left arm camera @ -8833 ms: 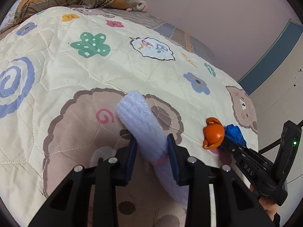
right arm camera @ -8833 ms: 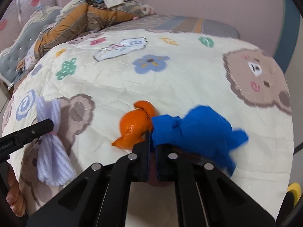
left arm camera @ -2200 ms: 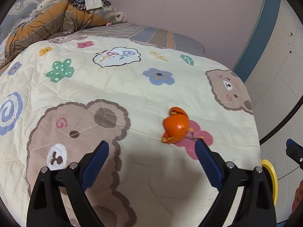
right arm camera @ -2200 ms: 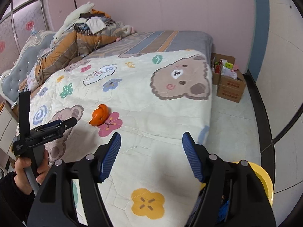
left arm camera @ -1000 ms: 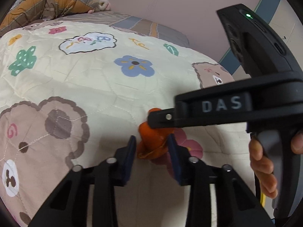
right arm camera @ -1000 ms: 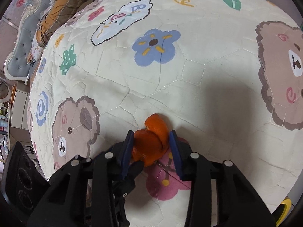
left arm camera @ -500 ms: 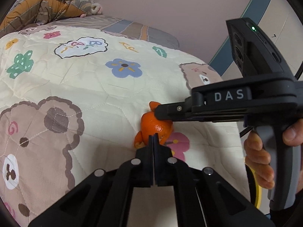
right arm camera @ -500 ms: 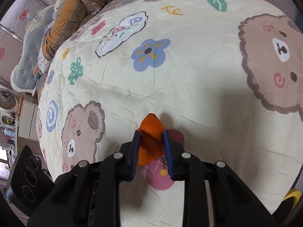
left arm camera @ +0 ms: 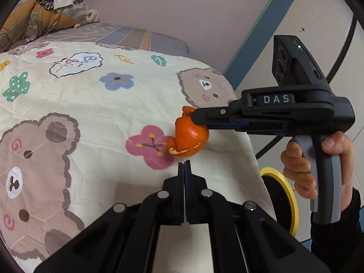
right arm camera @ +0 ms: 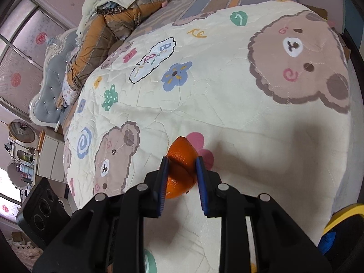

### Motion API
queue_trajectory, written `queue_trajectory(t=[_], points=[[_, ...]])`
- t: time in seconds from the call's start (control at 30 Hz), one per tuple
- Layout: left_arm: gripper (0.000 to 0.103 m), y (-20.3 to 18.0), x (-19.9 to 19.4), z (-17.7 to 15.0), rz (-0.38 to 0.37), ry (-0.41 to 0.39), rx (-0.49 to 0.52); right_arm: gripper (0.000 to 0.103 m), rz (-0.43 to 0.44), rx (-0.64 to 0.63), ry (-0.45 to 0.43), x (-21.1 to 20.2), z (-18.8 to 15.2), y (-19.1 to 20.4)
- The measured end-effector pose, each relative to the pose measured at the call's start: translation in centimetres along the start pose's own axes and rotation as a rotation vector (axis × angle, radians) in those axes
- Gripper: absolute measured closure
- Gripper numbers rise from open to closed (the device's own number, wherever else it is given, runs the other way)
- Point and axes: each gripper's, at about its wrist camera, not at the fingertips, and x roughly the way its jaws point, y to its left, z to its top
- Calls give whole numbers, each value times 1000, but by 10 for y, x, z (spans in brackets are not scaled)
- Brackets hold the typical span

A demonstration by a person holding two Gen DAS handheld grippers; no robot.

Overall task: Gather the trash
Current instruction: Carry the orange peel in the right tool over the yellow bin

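Open quilt (left arm camera: 95, 104) is lying clear across the bed; piled bedding (right arm camera: 107, 22) is crowding its far end, and the right gripper (left arm camera: 193, 119) with its orange peel (left arm camera: 190, 137) is blocking the left gripper (left arm camera: 184, 166).

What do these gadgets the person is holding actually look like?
Each hand-held gripper is matte black plastic with silver screws and two flat fingers lined with blue pads. The right hand-held gripper has a grey pistol handle, white "DAS" lettering and a small green light on top. The right hand is bare, with a dark sleeve.
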Motion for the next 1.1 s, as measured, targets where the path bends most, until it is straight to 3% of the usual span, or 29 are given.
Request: queue_trajectory(t=[0.33,0.53,0.87,1.1], points=[[103,-46,-7,-26,-52,29,83,80,55,42,-90,-68,-52,-32],[103,-87,-11,-38,-92,31,155,80,16,71,-187,-120,-91,-61],[103,-138,-27,-58,-142,28,234,80,-185,166,-345,-199,-167,-128],[103,-141,-45,-68,-126,13,241,79,-373,205,-352,-201,-194,-163]])
